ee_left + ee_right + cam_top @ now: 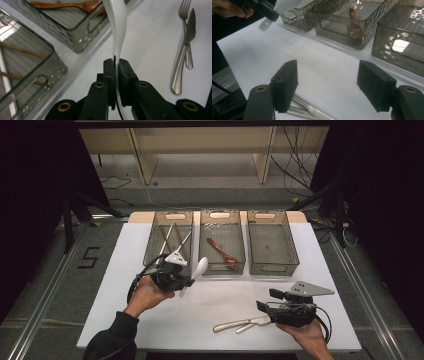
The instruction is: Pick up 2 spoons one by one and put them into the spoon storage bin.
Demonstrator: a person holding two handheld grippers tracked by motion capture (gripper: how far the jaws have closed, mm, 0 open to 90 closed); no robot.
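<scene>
My left gripper (187,281) is raised over the table just in front of the bins, shut on the handle of a white spoon (200,266). In the left gripper view the jaws pinch that spoon (118,27), whose handle curves up and away. My right gripper (267,300) stands open at the front right, nothing between its pads (285,80). A metal knife (180,67) and fork (184,12) lie together on the white table (215,295) just left of it, and their ends (308,108) lie under its jaws.
Three smoky clear bins stand in a row at the back. The left bin (153,251) holds chopsticks, the middle bin (203,255) a brown wooden spoon (221,251), the right bin (272,245) nothing. Dark floor surrounds the table.
</scene>
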